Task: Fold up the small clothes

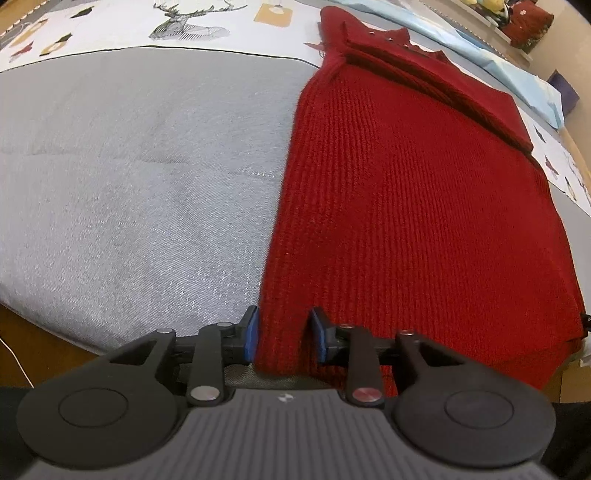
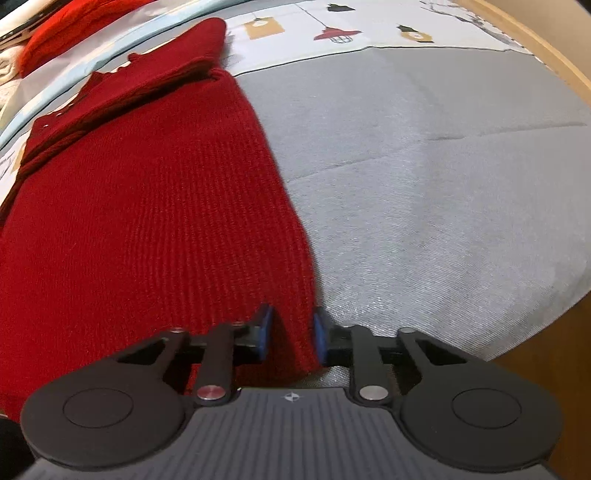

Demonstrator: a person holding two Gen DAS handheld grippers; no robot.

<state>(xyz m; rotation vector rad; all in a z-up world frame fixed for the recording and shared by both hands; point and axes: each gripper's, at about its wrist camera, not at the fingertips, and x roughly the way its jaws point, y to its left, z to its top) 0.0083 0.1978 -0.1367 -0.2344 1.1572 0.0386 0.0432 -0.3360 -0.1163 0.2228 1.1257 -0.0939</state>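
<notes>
While the left gripper point(image 1: 284, 334) sits at the near edge of the bed, its blue pads point(image 1: 251, 334) are closed in on the near left corner of the red sweater point(image 1: 406, 206), with a thick fold of knit bunched between them. Over on the other side, the right gripper point(image 2: 291, 334) pinches the sweater's point(image 2: 147, 206) near right corner the same way, its pads point(image 2: 264, 332) pressed against the cloth on either side. Between the two, the hem lies at the near edge of the grey mattress point(image 1: 129, 184). Beyond the hem, the sweater lies flat and lengthwise, running away from both cameras. Its sleeves point(image 1: 424, 70) are folded across the far end. Past that, a white sheet printed with a deer point(image 1: 181, 22) and lamps point(image 2: 336, 33) covers the far part of the bed
</notes>
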